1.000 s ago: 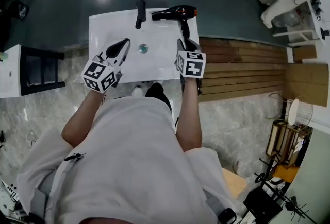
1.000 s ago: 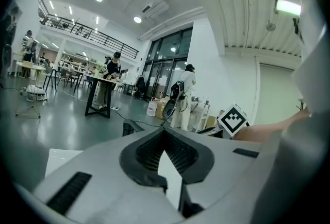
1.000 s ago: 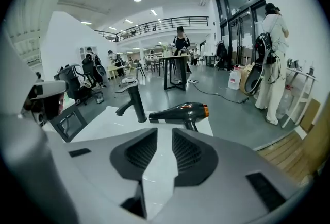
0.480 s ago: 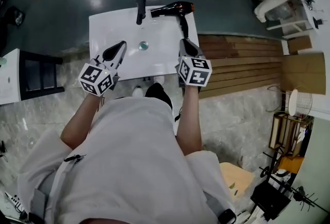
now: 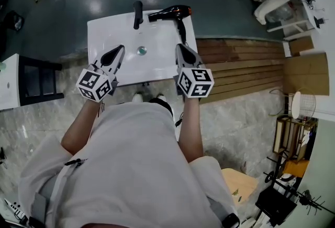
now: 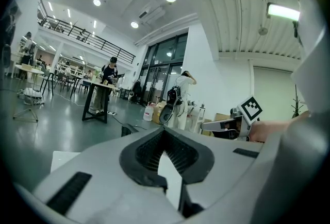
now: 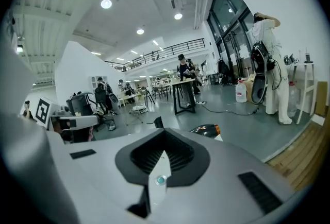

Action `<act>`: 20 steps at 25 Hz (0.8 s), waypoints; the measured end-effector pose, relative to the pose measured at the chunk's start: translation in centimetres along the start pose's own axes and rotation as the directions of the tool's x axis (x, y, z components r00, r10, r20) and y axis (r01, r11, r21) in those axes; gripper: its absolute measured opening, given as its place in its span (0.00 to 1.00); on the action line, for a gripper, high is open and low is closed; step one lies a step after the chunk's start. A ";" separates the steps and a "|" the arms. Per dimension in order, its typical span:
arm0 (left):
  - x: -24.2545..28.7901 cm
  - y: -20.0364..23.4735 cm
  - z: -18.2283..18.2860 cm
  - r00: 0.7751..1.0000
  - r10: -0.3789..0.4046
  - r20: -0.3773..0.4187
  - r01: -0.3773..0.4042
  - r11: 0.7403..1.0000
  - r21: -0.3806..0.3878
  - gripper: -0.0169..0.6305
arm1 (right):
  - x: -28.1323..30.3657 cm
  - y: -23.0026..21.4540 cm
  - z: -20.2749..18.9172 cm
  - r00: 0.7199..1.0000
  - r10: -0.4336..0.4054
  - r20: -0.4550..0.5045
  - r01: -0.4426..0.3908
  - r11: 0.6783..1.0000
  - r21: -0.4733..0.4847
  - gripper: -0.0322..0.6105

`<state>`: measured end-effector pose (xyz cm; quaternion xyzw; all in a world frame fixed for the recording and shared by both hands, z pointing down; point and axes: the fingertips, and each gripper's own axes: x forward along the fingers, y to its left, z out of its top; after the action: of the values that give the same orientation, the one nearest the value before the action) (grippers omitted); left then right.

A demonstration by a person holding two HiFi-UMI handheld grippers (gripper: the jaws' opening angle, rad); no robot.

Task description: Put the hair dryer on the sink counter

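Observation:
The black hair dryer (image 5: pixel 171 12) with an orange band lies on the back right corner of the white sink counter (image 5: pixel 104 33), its handle pointing toward me. My right gripper (image 5: pixel 179 46) is shut and empty, hanging over the counter's right side a short way in front of the handle and not touching it. In the right gripper view the hair dryer (image 7: pixel 206 128) peeks over the closed jaws. My left gripper (image 5: pixel 119 49) is over the basin's left part, shut with nothing in it.
A black faucet (image 5: pixel 137 14) stands at the back of the sink, with the drain (image 5: pixel 141 50) in the basin's middle. A black-framed stand (image 5: pixel 36 77) is at the left and wooden planks (image 5: pixel 235 67) lie at the right. People stand far off in the hall.
My right gripper, which was at the hair dryer's handle, has come off it, shut its jaws and drawn back toward me. The hair dryer stays on the counter. The left gripper has hardly moved.

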<state>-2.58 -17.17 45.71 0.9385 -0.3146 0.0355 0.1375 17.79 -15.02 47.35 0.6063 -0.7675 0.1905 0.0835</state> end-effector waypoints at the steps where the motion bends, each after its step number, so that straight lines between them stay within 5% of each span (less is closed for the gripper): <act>1: 0.1 -0.1 0.1 1.000 0.007 0.002 -0.007 1.000 0.002 0.03 | -0.4 0.2 0.5 1.000 0.014 0.019 -0.013 1.000 -0.002 0.06; 20: 2.7 -4.9 2.4 0.994 0.100 0.044 -0.101 0.995 0.016 0.03 | -6.7 -2.7 6.3 0.969 0.137 0.207 -0.122 0.989 -0.083 0.06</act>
<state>2.48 -15.74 42.64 0.9232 -0.3642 0.0249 0.1202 22.69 -11.94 39.69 0.5684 -0.8162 0.1031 0.0093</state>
